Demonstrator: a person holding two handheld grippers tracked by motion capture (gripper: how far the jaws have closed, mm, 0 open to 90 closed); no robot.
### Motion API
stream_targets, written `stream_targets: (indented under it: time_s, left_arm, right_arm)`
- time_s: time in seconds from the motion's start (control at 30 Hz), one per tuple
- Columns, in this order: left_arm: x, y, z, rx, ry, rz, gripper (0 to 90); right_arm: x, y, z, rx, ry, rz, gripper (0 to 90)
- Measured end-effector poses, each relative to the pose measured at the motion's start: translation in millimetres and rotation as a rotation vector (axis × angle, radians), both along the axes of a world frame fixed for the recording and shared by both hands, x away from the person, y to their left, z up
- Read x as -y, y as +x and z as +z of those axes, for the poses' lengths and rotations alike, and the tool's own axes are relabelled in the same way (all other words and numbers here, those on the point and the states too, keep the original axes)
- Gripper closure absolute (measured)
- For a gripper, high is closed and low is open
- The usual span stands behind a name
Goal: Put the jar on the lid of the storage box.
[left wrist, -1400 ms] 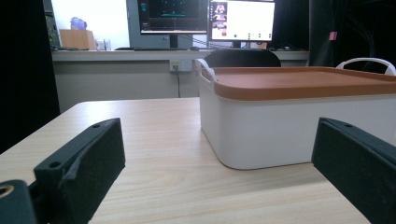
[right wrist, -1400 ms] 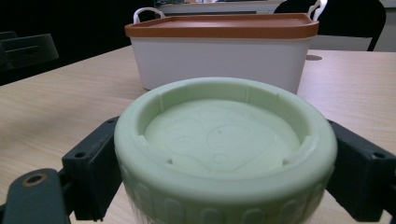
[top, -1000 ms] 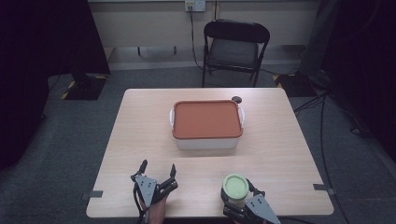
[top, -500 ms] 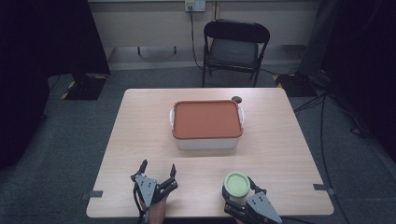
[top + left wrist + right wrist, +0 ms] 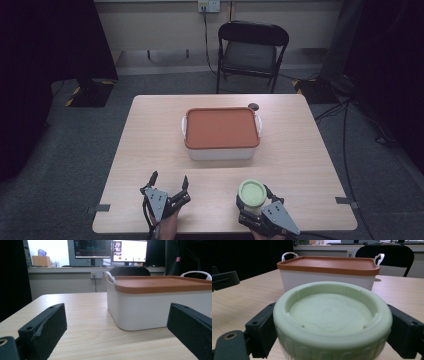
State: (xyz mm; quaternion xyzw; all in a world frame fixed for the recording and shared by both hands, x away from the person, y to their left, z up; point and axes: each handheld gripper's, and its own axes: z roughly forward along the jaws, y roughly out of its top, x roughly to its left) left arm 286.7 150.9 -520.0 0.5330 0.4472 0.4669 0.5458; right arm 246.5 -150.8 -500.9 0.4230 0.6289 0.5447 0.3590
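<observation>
Pale wood-grain laminate covers the rectangular table (image 5: 150,150), and a white plastic storage box (image 5: 221,150) with a flat terracotta-orange lid (image 5: 221,127) sits near its middle, white handles showing at both short ends. A small dark round object (image 5: 254,106) lies on the table just beyond the box's far right corner; what it is cannot be told. At the near edge, the left tool (image 5: 169,184) rests low over the table with its two black jaws spread wide and nothing between them; in the left gripper view its foam-faced jaws stand far apart at either side, with bare table and the box's near wall between and beyond them. The right tool (image 5: 254,199) is closed around a pale green round jar with a ribbed screw lid (image 5: 251,192), which stands upright near the table's front right, well apart from the box. In the right gripper view the jar's lid (image 5: 332,312) sits large between the jaws, each black pad pressed against its side, a faint embossed pattern on its recessed top. A black folding chair (image 5: 252,47) stands on the grey carpet behind the table, before a wall with a power socket. Monitors glow on a counter in the background of the left gripper view.
</observation>
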Motion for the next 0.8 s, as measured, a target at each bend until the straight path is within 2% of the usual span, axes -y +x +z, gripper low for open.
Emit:
stream_targets:
  time_s: [0.8]
  left_arm:
    - [0.0, 0.0, 0.0, 0.0, 0.0, 0.0, 2.2]
  right_arm:
    - [2.2, 12.2, 15.1, 0.004, 0.004, 0.005, 11.0]
